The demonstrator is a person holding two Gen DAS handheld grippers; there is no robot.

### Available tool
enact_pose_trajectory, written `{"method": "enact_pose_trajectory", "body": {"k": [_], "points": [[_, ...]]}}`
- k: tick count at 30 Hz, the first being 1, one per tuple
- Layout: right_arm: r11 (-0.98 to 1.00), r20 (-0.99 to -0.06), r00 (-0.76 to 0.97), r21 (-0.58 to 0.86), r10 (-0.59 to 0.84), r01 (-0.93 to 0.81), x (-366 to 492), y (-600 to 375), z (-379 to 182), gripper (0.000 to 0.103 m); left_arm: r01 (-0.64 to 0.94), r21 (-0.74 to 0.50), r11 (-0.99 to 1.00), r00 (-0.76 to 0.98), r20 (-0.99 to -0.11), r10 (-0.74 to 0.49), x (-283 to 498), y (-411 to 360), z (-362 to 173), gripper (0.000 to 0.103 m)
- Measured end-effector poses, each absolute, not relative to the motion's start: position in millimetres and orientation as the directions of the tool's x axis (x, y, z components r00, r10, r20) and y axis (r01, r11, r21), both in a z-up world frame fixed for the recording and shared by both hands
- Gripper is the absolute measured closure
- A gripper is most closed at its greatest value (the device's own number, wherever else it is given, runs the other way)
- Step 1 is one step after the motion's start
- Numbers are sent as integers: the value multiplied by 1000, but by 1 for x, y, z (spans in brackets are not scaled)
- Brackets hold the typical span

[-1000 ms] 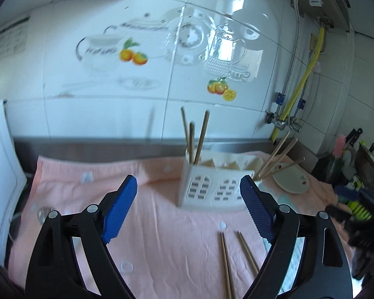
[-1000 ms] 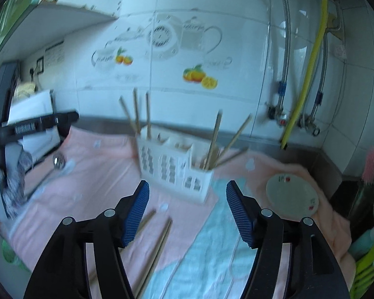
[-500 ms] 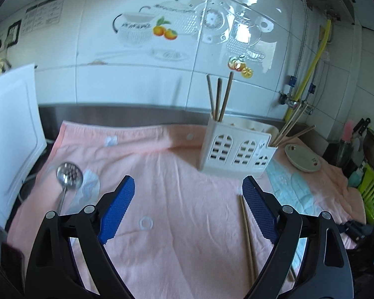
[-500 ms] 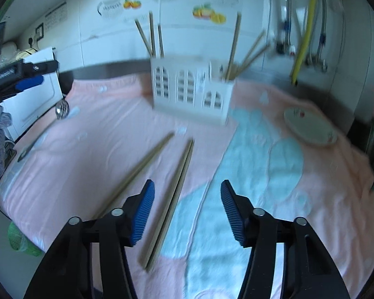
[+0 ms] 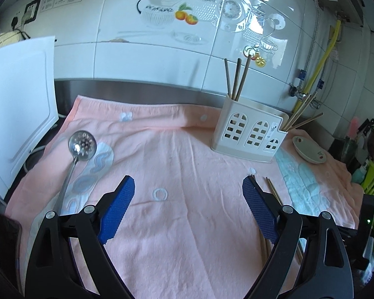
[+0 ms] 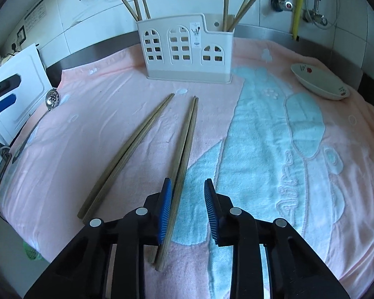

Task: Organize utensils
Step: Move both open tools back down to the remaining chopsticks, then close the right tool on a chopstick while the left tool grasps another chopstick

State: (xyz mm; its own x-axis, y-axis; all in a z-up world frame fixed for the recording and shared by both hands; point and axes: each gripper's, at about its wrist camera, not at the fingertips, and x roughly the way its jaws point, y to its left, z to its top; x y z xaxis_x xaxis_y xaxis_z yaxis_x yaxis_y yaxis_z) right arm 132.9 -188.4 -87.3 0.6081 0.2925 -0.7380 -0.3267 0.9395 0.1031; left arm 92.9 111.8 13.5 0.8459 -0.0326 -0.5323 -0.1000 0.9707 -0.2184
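Right gripper (image 6: pixel 187 206) low over towel (image 6: pixel 274 149), jaws narrowed but not closed, straddling chopstick pair (image 6: pixel 184 149); pair touches left pad. Second pair (image 6: pixel 129 149) just beside. Left gripper (image 5: pixel 188 209) wide, holding nothing. Holder (image 6: pixel 187 47) upright behind, chopsticks inside.

Counter covered w/ pink towel (image 6: pixel 274 149), white utensil holder (image 6: pixel 187 47) seen ahead of right claw (image 6: pixel 187 206), two chopstick prs (image 6: pixel 159 147) laid betw. them, dish (image 6: pixel 319 81) front-right, slotted ladle (image 5: pixel 81 147) front-left of left claw (image 5: pixel 188 209).
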Motion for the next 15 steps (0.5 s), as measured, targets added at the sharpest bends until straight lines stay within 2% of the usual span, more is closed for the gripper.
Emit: {"method": "enact_pose_trajectory", "body": {"k": [7, 15], "points": [[940, -756, 586, 116, 294, -321, 140, -183, -98, 89, -112, -226, 968, 831, -555, -33, 88, 115, 1, 16], [946, -760, 588, 111, 278, -304, 144, -176, -103, 94, -102, -241, 965, 819, -571, -56, 87, 110, -8, 16]]}}
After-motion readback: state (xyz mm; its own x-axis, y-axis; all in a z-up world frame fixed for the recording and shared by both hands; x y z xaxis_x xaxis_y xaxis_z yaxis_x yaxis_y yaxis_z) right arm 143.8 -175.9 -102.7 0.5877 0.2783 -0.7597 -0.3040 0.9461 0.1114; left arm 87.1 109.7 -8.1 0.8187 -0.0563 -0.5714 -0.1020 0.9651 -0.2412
